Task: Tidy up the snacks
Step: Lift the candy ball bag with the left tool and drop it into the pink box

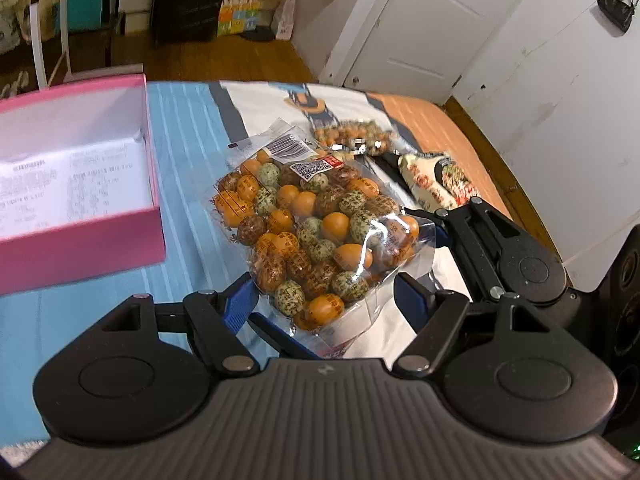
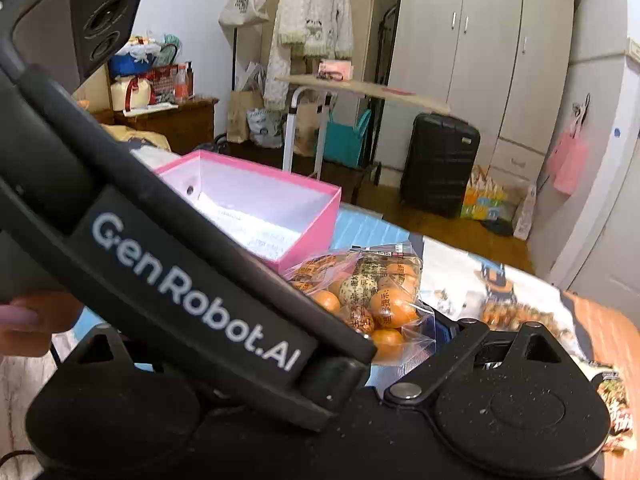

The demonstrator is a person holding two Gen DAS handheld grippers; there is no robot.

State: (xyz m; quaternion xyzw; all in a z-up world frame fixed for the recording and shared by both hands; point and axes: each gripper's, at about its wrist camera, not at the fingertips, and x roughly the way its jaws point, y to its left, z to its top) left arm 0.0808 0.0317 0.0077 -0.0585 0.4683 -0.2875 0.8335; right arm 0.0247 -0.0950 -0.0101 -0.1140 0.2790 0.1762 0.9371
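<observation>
A clear bag of orange, green and brown wrapped candies point(image 1: 308, 232) lies on the patterned cloth. My left gripper point(image 1: 324, 300) is open, its blue pads on either side of the bag's near end. My right gripper point(image 1: 440, 236) reaches in from the right at the bag's right edge; the left gripper's body blocks its fingers in the right wrist view, where the bag point(image 2: 368, 296) shows behind it. An open pink box point(image 1: 80, 184) with a printed sheet inside stands to the left; it also shows in the right wrist view point(image 2: 256, 208).
A second bag of similar candies point(image 1: 352, 136) and a flat patterned snack packet point(image 1: 440, 180) lie further right on the cloth. The table edge point(image 1: 500, 168) runs along the right. Behind are a wooden floor, a black suitcase point(image 2: 440, 164) and a folding table point(image 2: 360, 92).
</observation>
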